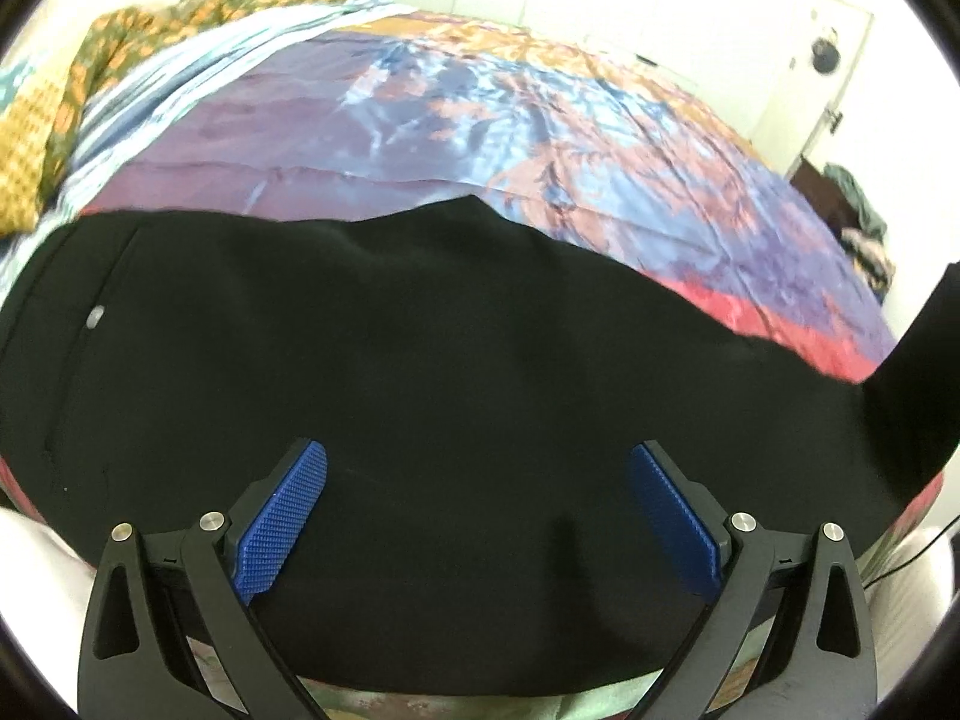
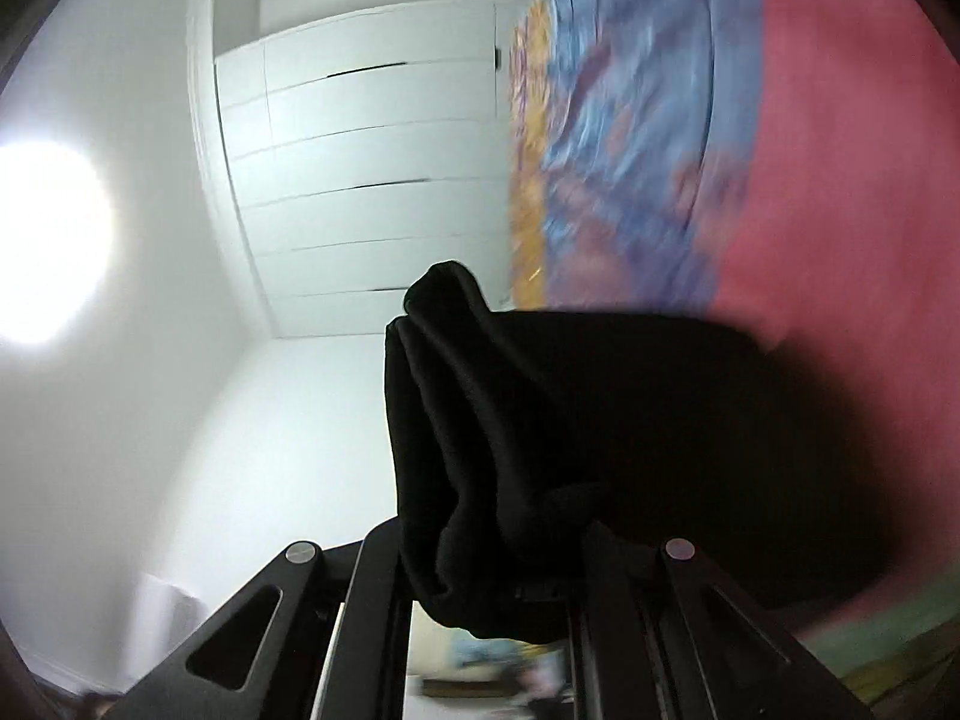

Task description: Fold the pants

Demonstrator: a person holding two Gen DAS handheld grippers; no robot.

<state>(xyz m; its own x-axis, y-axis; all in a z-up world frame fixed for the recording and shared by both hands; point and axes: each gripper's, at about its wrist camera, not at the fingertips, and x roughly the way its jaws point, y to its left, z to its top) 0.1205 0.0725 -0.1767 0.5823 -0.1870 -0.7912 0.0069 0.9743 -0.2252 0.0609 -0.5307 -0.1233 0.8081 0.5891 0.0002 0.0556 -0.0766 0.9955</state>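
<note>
Black pants [image 1: 420, 348] lie spread across a colourful bedspread [image 1: 480, 120]. My left gripper [image 1: 477, 516] is open, its blue pads [image 1: 282, 522] wide apart just above the near part of the pants, holding nothing. At the right edge of the left wrist view a lifted part of the pants [image 1: 924, 372] rises off the bed. In the right wrist view my right gripper [image 2: 498, 576] is shut on a bunched fold of the black pants [image 2: 510, 432] and holds it up; its fingertips are hidden by the cloth. That view is rolled sideways and blurred.
A yellow-green patterned cloth [image 1: 72, 96] and pale blue sheets lie at the bed's far left. A white wardrobe [image 2: 372, 180] and white walls stand beyond the bed. A door [image 1: 834, 72] and a dark chair with clothes [image 1: 858, 222] are at the right.
</note>
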